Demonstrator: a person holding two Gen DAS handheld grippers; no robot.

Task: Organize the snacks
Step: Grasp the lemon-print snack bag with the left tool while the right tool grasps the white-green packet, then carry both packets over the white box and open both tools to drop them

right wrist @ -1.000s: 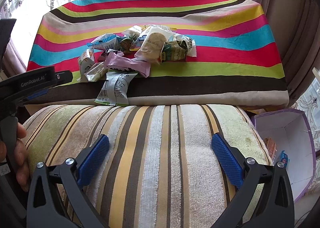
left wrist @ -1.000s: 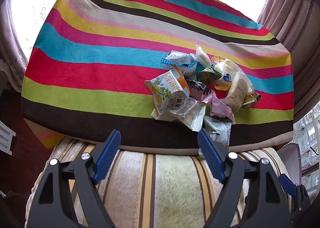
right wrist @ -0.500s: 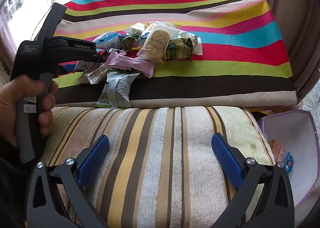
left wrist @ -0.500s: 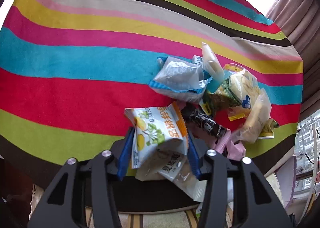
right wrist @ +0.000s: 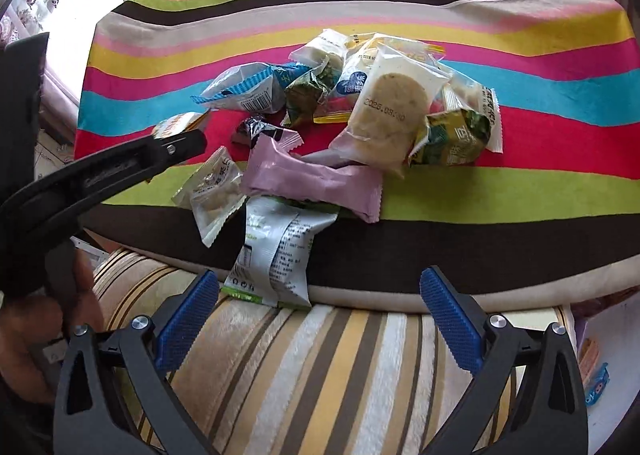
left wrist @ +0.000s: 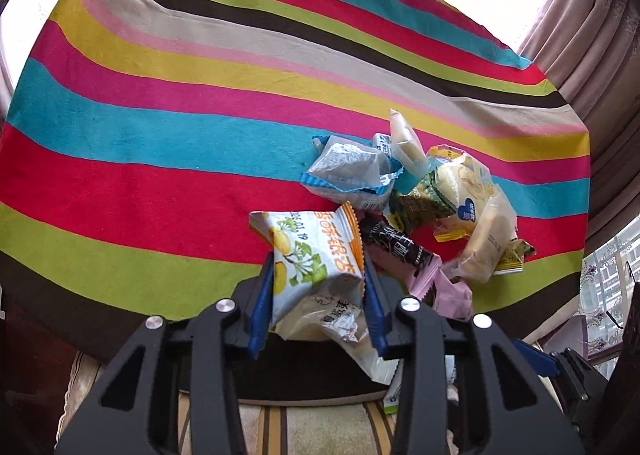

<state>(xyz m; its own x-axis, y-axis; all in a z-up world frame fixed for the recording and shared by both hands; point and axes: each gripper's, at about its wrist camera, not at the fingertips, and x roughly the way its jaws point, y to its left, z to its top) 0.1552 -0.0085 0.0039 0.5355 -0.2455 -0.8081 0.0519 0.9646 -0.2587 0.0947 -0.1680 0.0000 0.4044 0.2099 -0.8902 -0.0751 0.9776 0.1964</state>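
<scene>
A pile of snack packets (left wrist: pixel 420 195) (right wrist: pixel 360 107) lies on the striped tablecloth (left wrist: pixel 160 115). My left gripper (left wrist: pixel 318 267) reaches into the near side of the pile. Its jaws are closing, and the blue pads (left wrist: pixel 262 295) press both sides of a white-and-orange packet printed with yellow fruit (left wrist: pixel 308 243). A clear packet (left wrist: pixel 332 319) lies just under it. In the right wrist view the left gripper (right wrist: pixel 188 141) comes in from the left, with the orange packet (right wrist: pixel 176 125) at its tip. My right gripper (right wrist: pixel 320 287) is open and empty over the cushion, just short of a white-and-green packet (right wrist: pixel 276 255) overhanging the table edge.
A striped cushion (right wrist: pixel 320 375) lies below the table's near edge. A white box with a purple rim (right wrist: pixel 604 355) stands at the lower right and holds a few snacks. Curtains (left wrist: pixel 580 15) hang at the right. A hand (right wrist: pixel 24 335) holds the left gripper's handle.
My left gripper moved forward from the cushion into the pile and closed from wide open around the orange packet. My right gripper moved forward toward the table edge, still open.
</scene>
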